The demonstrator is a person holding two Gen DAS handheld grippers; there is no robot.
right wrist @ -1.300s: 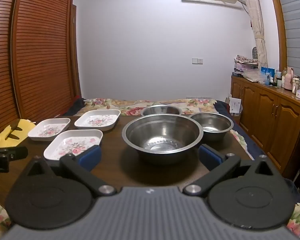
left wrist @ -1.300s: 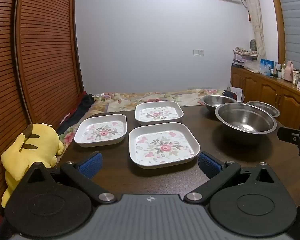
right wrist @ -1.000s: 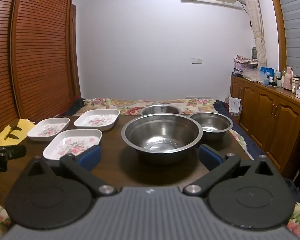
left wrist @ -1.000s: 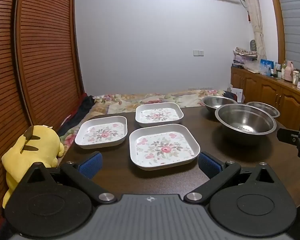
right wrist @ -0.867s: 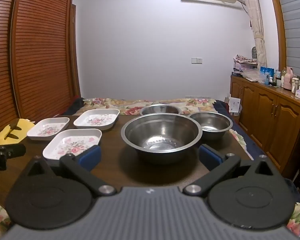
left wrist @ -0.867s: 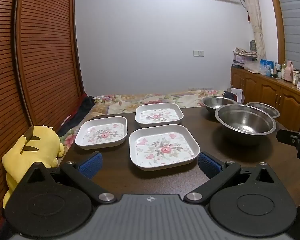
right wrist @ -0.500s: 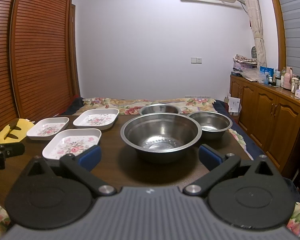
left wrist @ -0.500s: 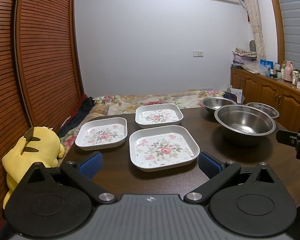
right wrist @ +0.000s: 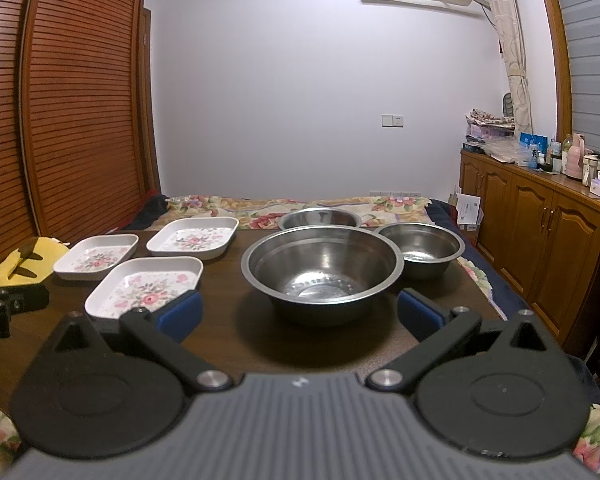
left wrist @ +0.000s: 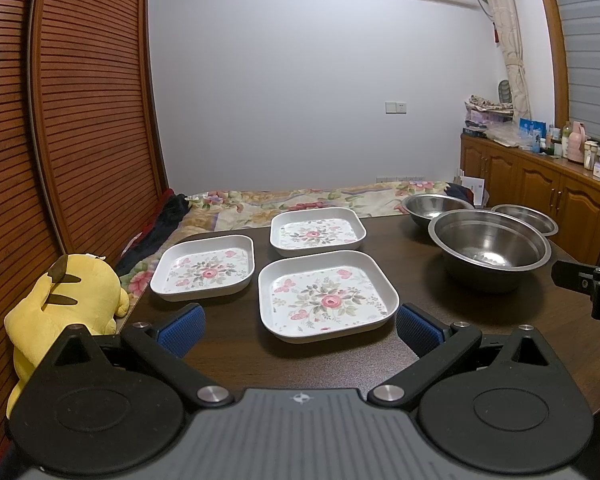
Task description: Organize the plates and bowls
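Three square white plates with floral print lie on the dark wooden table [left wrist: 420, 292]: the nearest plate [left wrist: 326, 294], a left plate [left wrist: 206, 266] and a far plate [left wrist: 316, 232]. Three steel bowls stand to the right: a large bowl [right wrist: 322, 264], a smaller right bowl [right wrist: 420, 246] and a far bowl [right wrist: 320, 216]. My left gripper [left wrist: 298, 326] is open, just short of the nearest plate. The right gripper [right wrist: 298, 312] is open in front of the large bowl. Neither holds anything.
A yellow plush toy [left wrist: 60, 300] sits off the table's left edge. A bed with a floral cover [left wrist: 300, 198] lies behind the table. A wooden cabinet [right wrist: 540, 232] with bottles runs along the right wall. Slatted wooden doors [left wrist: 60, 120] line the left.
Both grippers have eased back slightly and stay open. The plates and bowls have not moved.
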